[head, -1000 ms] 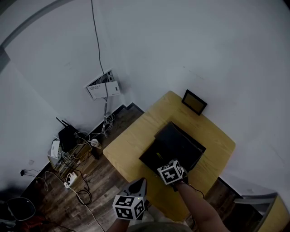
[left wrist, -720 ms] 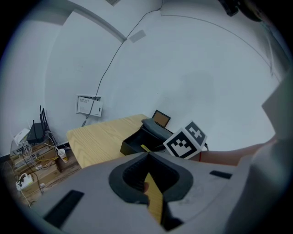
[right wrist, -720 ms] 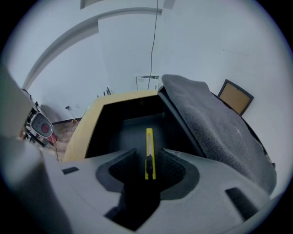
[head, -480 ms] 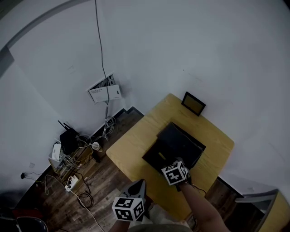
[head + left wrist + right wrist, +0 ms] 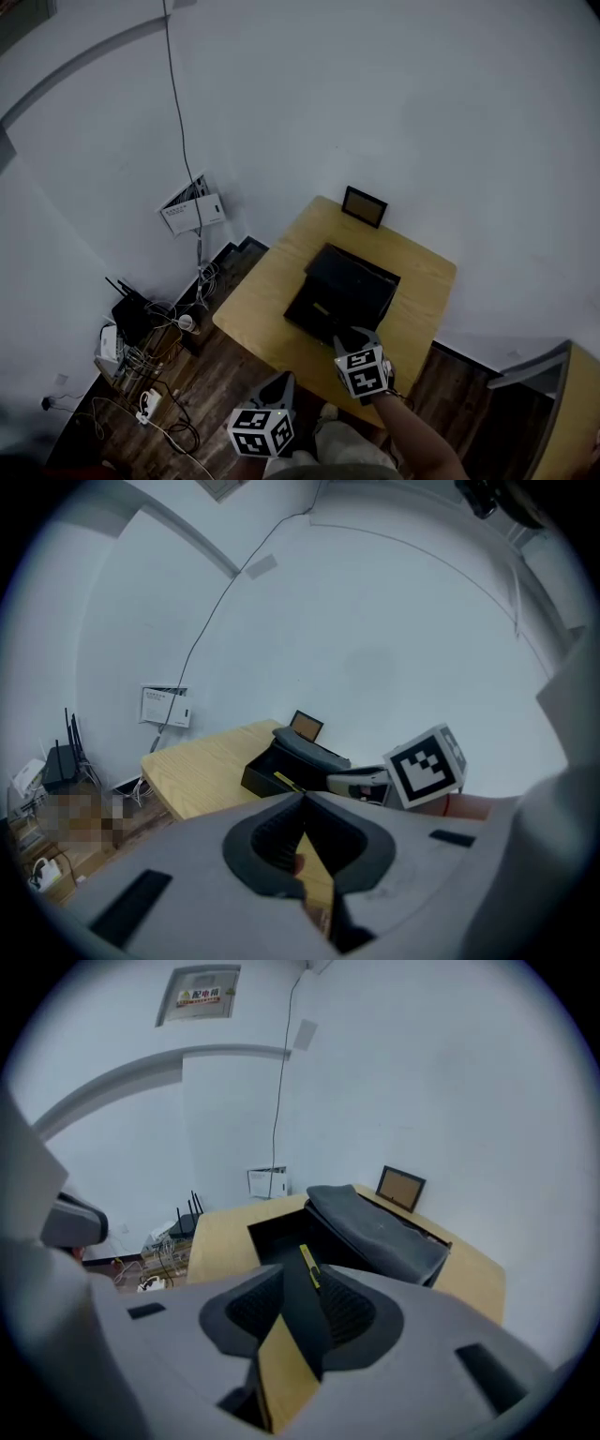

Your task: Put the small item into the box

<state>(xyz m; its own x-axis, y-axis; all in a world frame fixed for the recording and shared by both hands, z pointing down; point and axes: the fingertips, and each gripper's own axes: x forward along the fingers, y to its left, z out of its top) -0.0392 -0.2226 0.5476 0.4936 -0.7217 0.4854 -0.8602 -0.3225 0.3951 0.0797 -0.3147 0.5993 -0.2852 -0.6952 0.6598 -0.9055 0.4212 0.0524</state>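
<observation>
Two grippers are in play, but only one is busy. The right gripper points down into the open black box. Its fingers stand apart and are closing a little w/ nothing between them, i.e. it has let go. The small item, a thin yellow strip, lies flat on the box floor just past the fingertips and clear of the pads, so the drop looks done. The lid is tipped back on the far side, which leaves the opening facing the person, prob. for an easy reach from the near edge. The left gripper hangs back by the person's body w/ its fingers pressed together on nothing. It's likely just parked, since a one-handed drop needs no help. The tabletop is light wood w/ rounded corners, bare apart from the box and a small framed panel propped at the far edge by the white wall. The floor is dark planks. At left there's a router and a tangle of cables, plus a wiring box on the wall w/ one cable running up. Light is dim overall.
</observation>
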